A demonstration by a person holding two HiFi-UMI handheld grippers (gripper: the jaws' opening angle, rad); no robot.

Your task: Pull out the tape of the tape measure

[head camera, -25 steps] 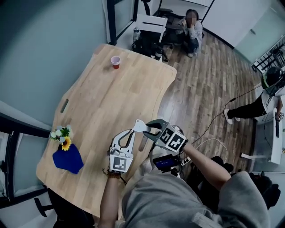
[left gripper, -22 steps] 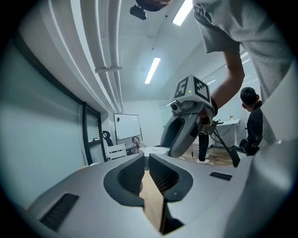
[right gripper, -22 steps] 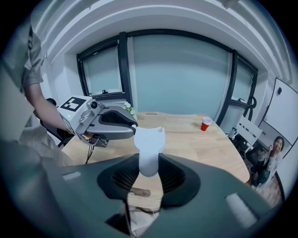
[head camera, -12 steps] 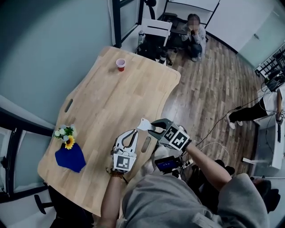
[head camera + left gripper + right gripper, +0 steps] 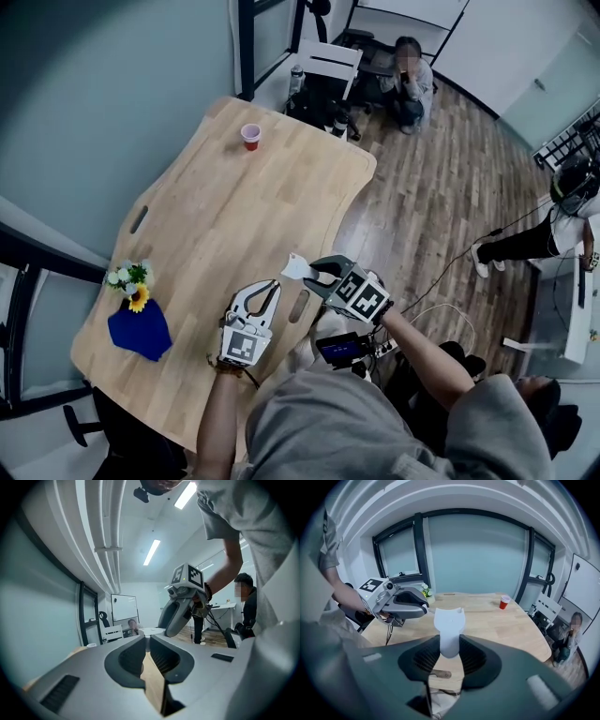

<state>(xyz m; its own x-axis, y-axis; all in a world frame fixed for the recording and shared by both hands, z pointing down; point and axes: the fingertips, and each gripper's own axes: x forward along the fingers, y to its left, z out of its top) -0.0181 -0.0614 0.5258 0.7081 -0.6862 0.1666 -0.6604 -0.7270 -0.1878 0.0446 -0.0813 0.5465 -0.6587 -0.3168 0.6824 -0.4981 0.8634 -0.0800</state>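
A white tape measure case (image 5: 297,268) stands up between the jaws of my right gripper (image 5: 314,274), which is shut on its lower part (image 5: 449,639) above the table's near edge. My left gripper (image 5: 270,289) points level at the case's upper left corner (image 5: 438,612). Its jaws stand only a narrow slit apart (image 5: 146,641). In the right gripper view the left gripper's tips (image 5: 423,605) are pinched together beside the case, and a short thin strip seems to run from them to it. No long run of tape shows.
The wooden table (image 5: 216,216) carries a red cup (image 5: 250,136) at its far end and a blue vase with flowers (image 5: 139,323) at the left. A slot (image 5: 299,306) is cut near the table's front edge. A seated person (image 5: 410,70) and a chair (image 5: 319,66) are beyond.
Both grippers hold their places and their grips. Only the head view has shifted a little.
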